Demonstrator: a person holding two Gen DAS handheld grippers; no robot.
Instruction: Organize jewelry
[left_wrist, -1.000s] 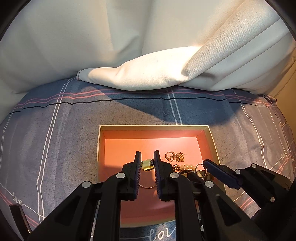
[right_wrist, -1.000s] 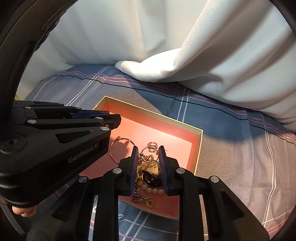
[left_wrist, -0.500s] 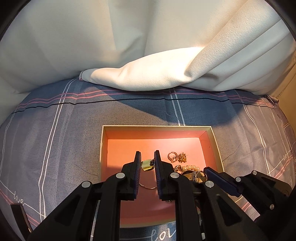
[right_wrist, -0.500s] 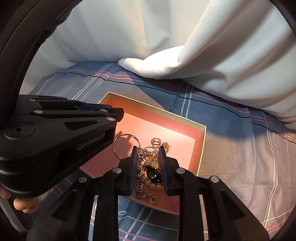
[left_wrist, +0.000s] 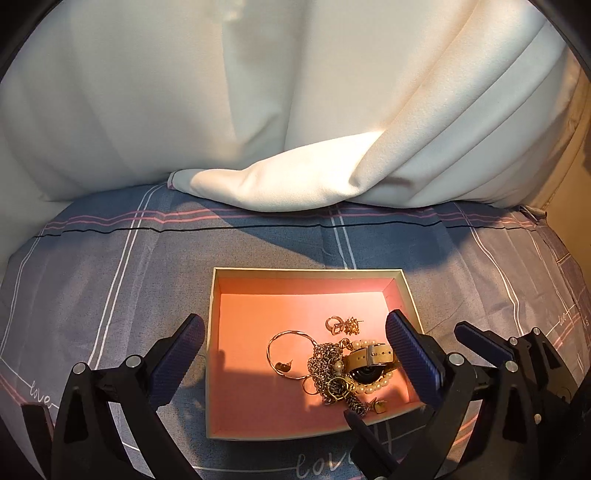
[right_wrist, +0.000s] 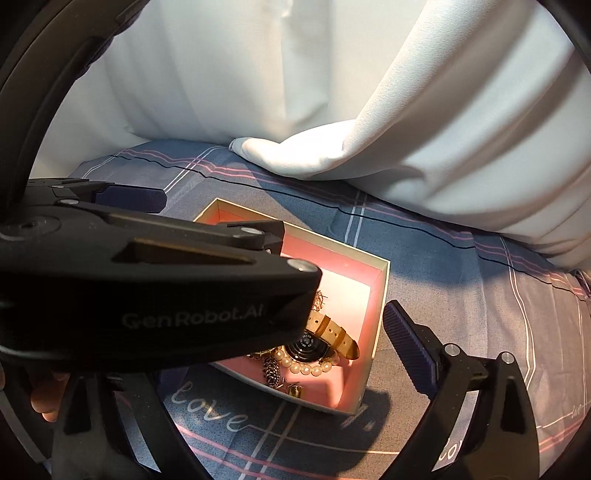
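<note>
Both pairs of jaws have just been opening since the earlier frames: the left gripper (left_wrist: 295, 363), formerly pinched on a small gold pendant, and the right gripper (right_wrist: 280, 354), formerly closed over the jewelry heap, now stand spread wide and released, nothing pressed by their pads. Between the left jaws lies the open box (left_wrist: 218, 295) with its pink lining, resting on a striped bedsheet (left_wrist: 110, 266). Inside it, nearer the left gripper's right jaw, sits the tangle of jewelry (left_wrist: 340, 373): a thin gold hoop (left_wrist: 271, 345), a chain, a pearl strand (right_wrist: 306, 368) and a watch (right_wrist: 310, 341) with a tan strap. A small pair of earrings (left_wrist: 343, 325) lies just beyond the heap. White drapery (left_wrist: 295, 110) hangs behind the bedsheet. Seen from the right wrist, the left gripper's body covers the right gripper's left jaw.
</note>
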